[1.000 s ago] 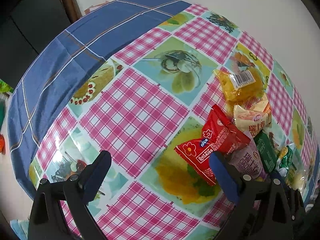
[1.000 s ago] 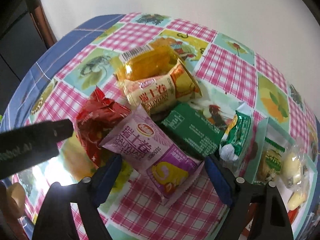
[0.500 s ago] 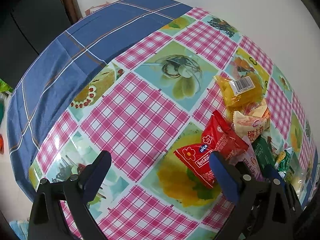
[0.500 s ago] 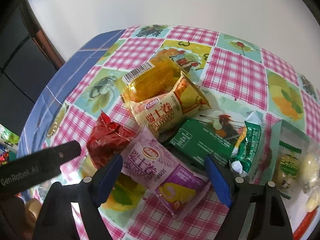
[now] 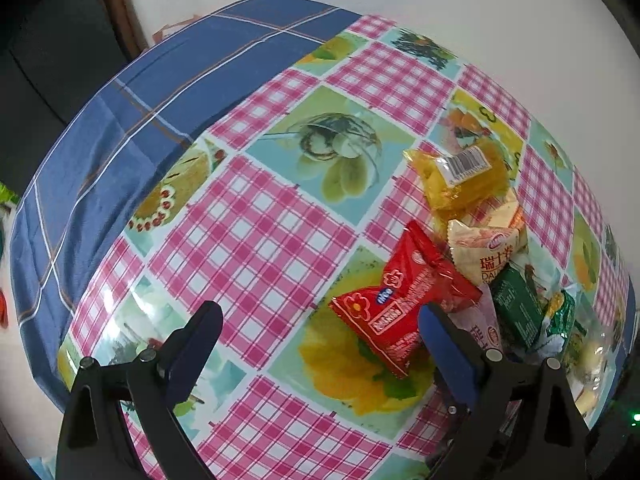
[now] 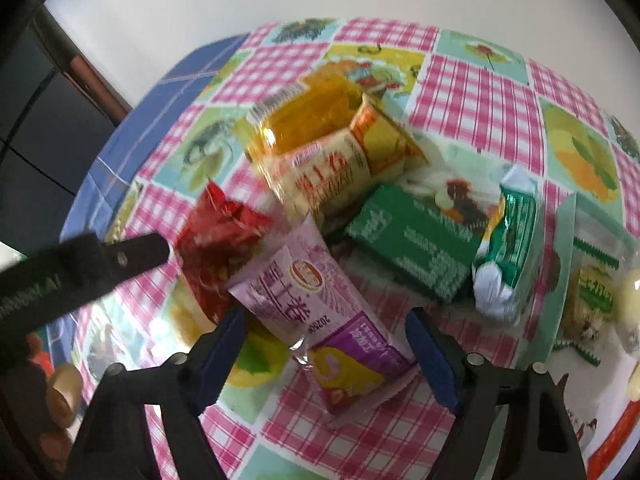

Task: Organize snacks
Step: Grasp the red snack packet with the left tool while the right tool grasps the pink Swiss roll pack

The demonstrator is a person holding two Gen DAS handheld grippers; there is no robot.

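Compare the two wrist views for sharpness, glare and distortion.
Left wrist view: sharp, print on the red packet readable, glare on the tablecloth at lower left, strong fisheye bulge. Right wrist view: motion-blurred, the purple packet lettering smeared, white glare beside the right gripper.

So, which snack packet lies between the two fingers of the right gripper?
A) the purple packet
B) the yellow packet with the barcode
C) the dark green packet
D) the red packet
A: in the right wrist view the purple packet lies between the blue pads of the right gripper, which do not yet press on it.
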